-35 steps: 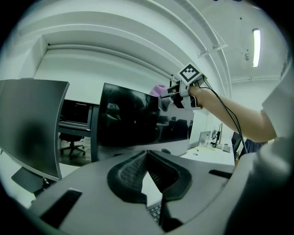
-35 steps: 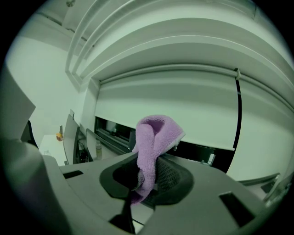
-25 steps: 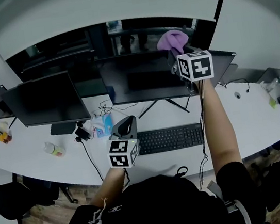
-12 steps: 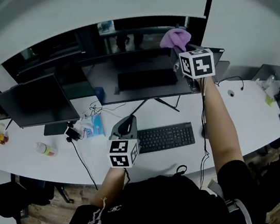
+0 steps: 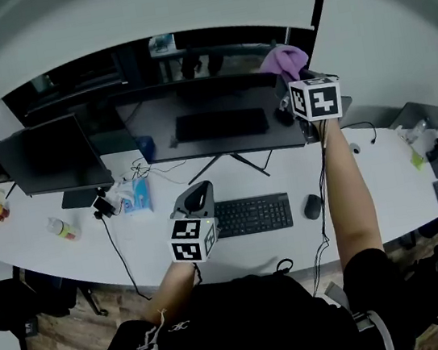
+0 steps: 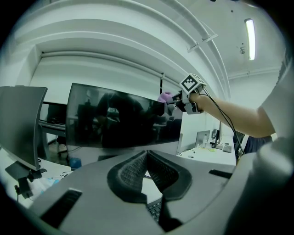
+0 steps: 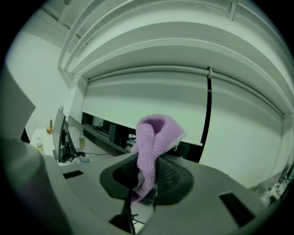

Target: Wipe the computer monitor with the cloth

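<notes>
The long white desk (image 5: 383, 178) curves smoothly across the head view. It sits further left in that view than a second ago, as do the things on it. The wide monitor (image 5: 196, 133) (image 6: 119, 121) is a flat, glossy black panel on a thin splayed stand. Its dark screen mirrors the room. A smaller black monitor (image 5: 49, 159) (image 6: 18, 124) stands to its left, angled inward. A flat black keyboard (image 5: 252, 215) lies in front of the wide monitor.

The right hand-held gripper (image 5: 283, 85) (image 7: 149, 172) (image 6: 183, 98) is raised on an outstretched arm. It has moved right along the monitor's top edge, from past the middle to the upper right corner. Its ribbed dark pads are clamped on the cloth (image 5: 285, 60) (image 7: 154, 142) (image 6: 164, 97), a soft, fuzzy purple fold that stands above the jaws and droops between them. The cloth is at that corner, but the views do not settle whether it touches the panel.

The left hand-held gripper (image 5: 197, 191) (image 6: 147, 158) stays low over the desk by the keyboard's left end. Its textured pads meet at the tips with nothing between them.

A rounded dark mouse (image 5: 312, 207), unseen a second ago, now shows just right of the keyboard.
</notes>
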Demonstrator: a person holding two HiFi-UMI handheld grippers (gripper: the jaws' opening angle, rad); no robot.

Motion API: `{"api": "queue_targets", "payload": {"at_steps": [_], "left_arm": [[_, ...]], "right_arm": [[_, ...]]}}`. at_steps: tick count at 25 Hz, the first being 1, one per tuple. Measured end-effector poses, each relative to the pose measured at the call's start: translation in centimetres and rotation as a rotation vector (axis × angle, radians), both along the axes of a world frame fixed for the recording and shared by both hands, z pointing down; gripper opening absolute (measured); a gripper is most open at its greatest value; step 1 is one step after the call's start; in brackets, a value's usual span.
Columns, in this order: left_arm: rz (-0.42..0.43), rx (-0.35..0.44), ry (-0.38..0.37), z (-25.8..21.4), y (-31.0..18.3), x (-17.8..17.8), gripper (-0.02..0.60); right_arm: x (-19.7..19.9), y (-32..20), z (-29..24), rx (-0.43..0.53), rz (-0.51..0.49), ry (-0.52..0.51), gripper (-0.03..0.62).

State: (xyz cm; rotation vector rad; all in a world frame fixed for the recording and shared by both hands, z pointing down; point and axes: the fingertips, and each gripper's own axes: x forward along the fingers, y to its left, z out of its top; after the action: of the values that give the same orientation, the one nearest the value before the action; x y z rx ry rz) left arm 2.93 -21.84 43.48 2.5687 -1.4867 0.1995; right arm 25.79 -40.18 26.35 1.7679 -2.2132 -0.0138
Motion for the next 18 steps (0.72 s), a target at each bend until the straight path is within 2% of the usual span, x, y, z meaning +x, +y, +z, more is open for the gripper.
{"api": "queue_targets", "payload": {"at_steps": [5, 11, 18], "left_arm": [[-0.011, -0.006, 0.006, 0.6, 0.7, 1.3, 0.012], [-0.002, -0.007, -0.006, 0.9, 1.5, 2.6, 0.013], [0.000, 0.002, -0.023, 0.5, 1.8, 3.5, 0.013]], "right_arm": [[2.4, -0.1, 0.3, 0.002, 0.011, 0.000, 0.094], [6.2, 0.7, 0.0, 0.013, 0.081, 0.008, 0.094], [10.9, 1.4, 0.1, 0.026, 0.145, -0.042, 0.094]]}}
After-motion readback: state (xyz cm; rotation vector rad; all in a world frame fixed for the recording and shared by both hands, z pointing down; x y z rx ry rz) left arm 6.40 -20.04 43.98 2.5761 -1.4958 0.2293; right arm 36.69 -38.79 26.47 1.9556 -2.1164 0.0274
